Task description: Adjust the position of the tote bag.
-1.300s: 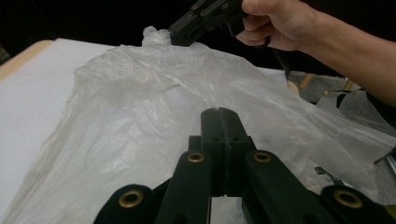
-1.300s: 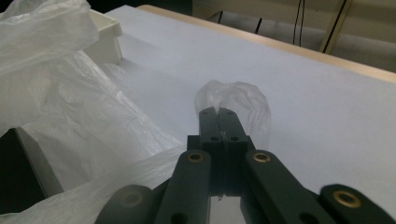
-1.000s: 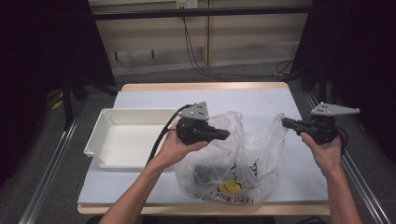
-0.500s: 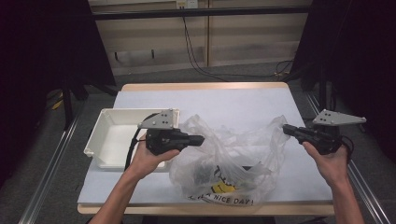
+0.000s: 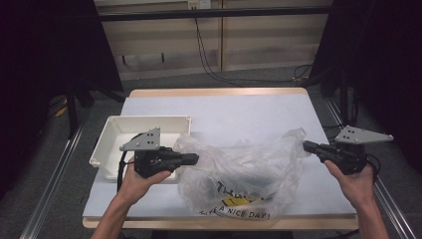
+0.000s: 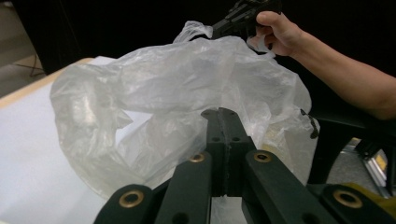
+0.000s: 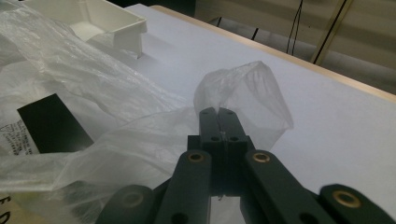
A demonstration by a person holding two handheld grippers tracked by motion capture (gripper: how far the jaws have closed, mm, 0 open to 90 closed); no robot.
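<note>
Gripping opposite edges of a clear plastic bag (image 5: 239,174), both grippers hold it stretched across the near half of the table (image 5: 239,114). Left gripper (image 5: 195,159) has its jaws clamped tight on the bag's left edge, film pinched between them in the left gripper view (image 6: 140,107). Right gripper (image 5: 306,145) likewise jaws pressed together on the bag's right handle loop, which puffs up just past the tips in the right gripper view (image 7: 243,93). Left hand (image 5: 142,179) and right hand (image 5: 356,181) come in from the near edge, forearms bare.

Bag sits near the front edge of the table, printed text facing the near side, dark flat item (image 7: 51,123) inside it. White tray (image 5: 119,132) sits just left of the bag, behind the left gripper, on the left part of the table. Beyond the table: cables (image 5: 209,59) trailing on the floor, beige wall panels (image 5: 268,30) at the back.
</note>
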